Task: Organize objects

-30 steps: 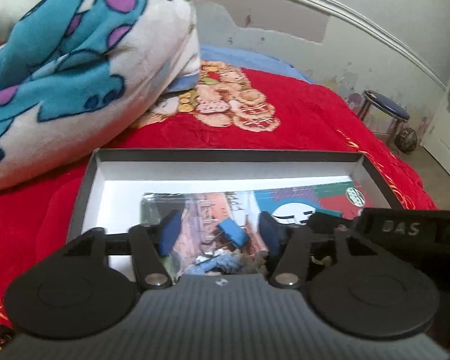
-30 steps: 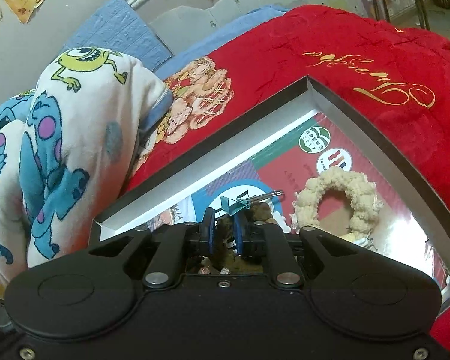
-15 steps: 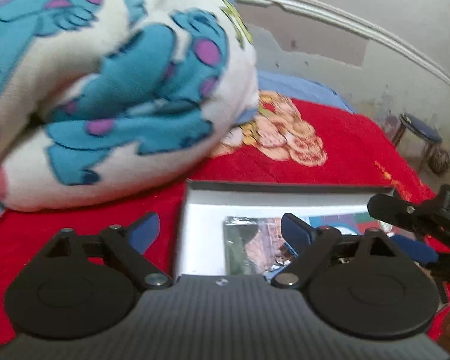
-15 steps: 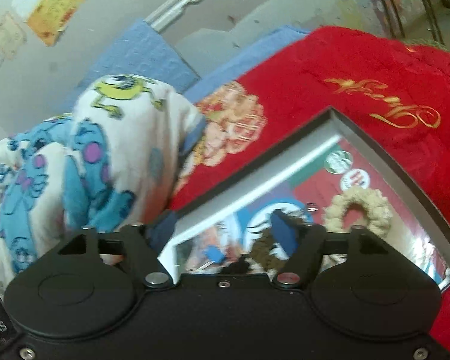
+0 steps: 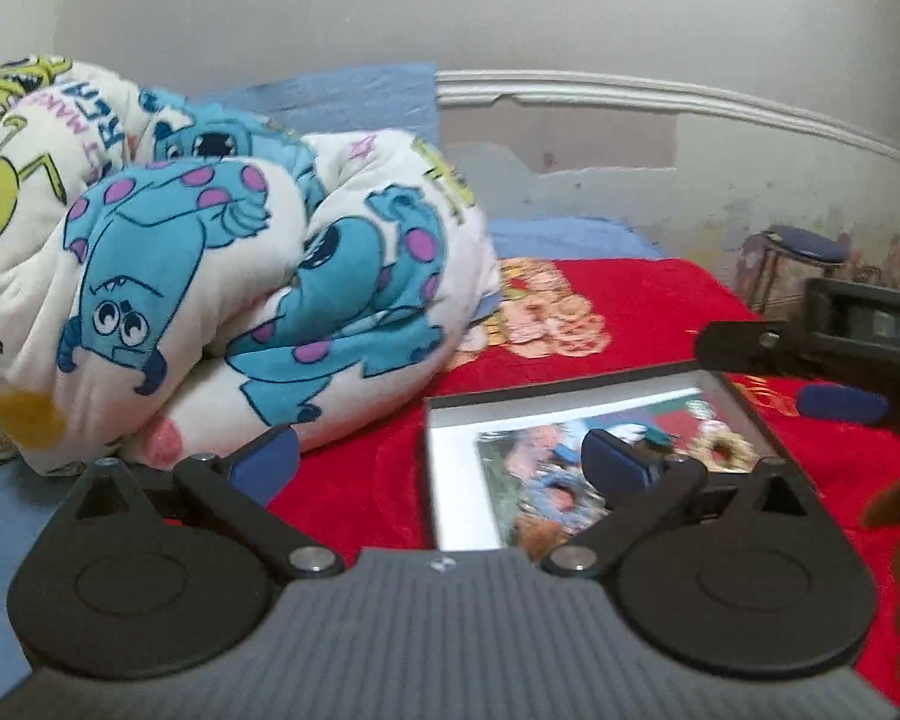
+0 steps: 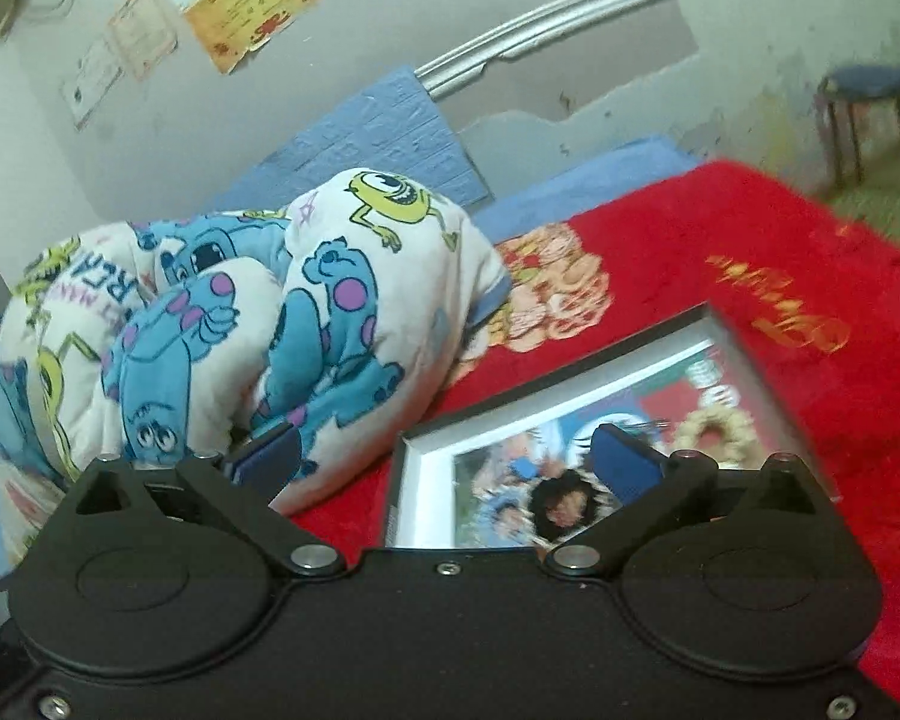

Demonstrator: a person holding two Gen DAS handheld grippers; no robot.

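Note:
A shallow dark-rimmed box [image 5: 570,391] with a printed picture on its floor lies on the red blanket, also in the right wrist view [image 6: 546,387]. Inside lie a cream fuzzy scrunchie [image 6: 717,429], a dark brown scrunchie [image 6: 561,504], a teal clip [image 5: 660,438] and blurred blue pieces. My left gripper [image 5: 441,459] is open and empty, raised in front of the box's near left edge. My right gripper [image 6: 444,456] is open and empty above the box's near edge; part of it shows at the right of the left wrist view [image 5: 840,348].
A bundled white-and-blue cartoon blanket [image 5: 210,300] lies left of the box, close to its left rim. The red blanket [image 6: 750,276] spreads to the right. A blue stool [image 6: 870,114] stands on the floor by the wall.
Both grippers have lifted and pulled back from the box. The right gripper, shut on the brown scrunchie a second ago, has opened and left it in the box. The left has opened wider.

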